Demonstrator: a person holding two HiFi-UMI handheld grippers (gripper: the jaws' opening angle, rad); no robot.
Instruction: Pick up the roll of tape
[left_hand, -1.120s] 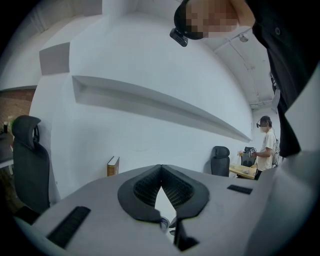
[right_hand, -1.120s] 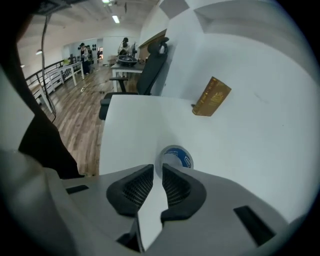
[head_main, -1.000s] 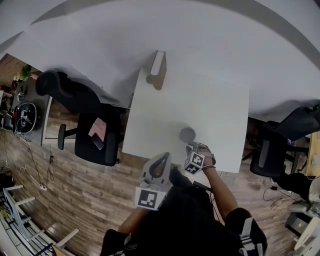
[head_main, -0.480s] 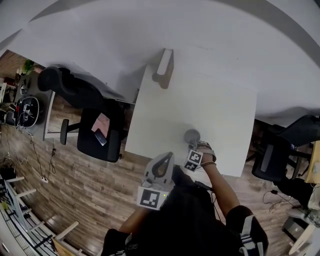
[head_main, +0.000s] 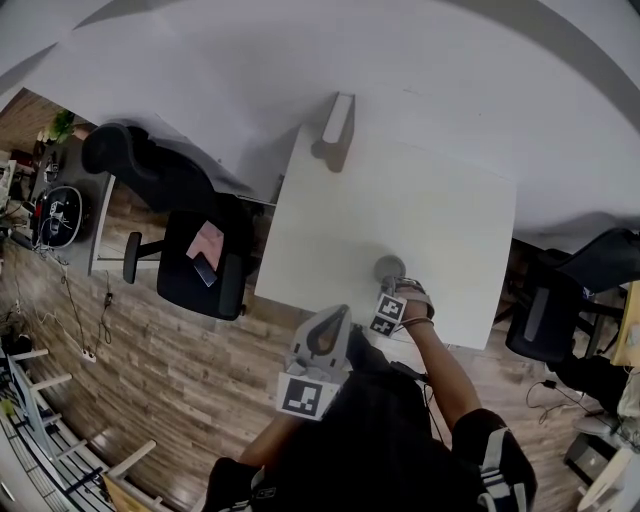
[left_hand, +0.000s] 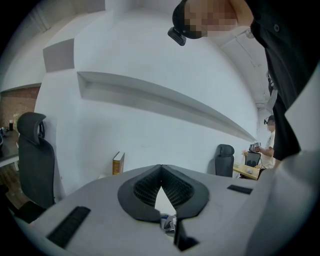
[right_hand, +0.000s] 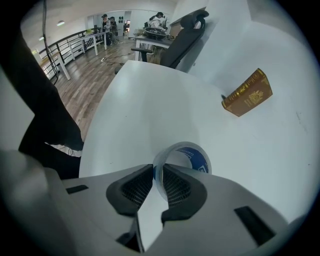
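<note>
The roll of tape (right_hand: 189, 156), clear with a blue-printed core, sits near the front edge of the white table (head_main: 400, 210); in the head view the roll (head_main: 388, 267) shows as a grey ring. My right gripper (right_hand: 159, 176) is shut on the roll's near wall, one pad inside the ring and one outside. In the head view the right gripper (head_main: 388, 290) reaches over the table's front edge. My left gripper (head_main: 330, 316) hangs off the table by the person's body. Its jaws (left_hand: 160, 169) are shut on nothing.
A brown book (right_hand: 247, 93) stands upright at the table's far edge by the white wall, also seen as the book (head_main: 340, 125). A black office chair (head_main: 185, 230) stands left of the table and another chair (head_main: 560, 300) to the right. Wood floor lies below.
The head camera has drifted a little. My right gripper has crept slightly forward onto the roll's near side. The left gripper has stayed where it was.
</note>
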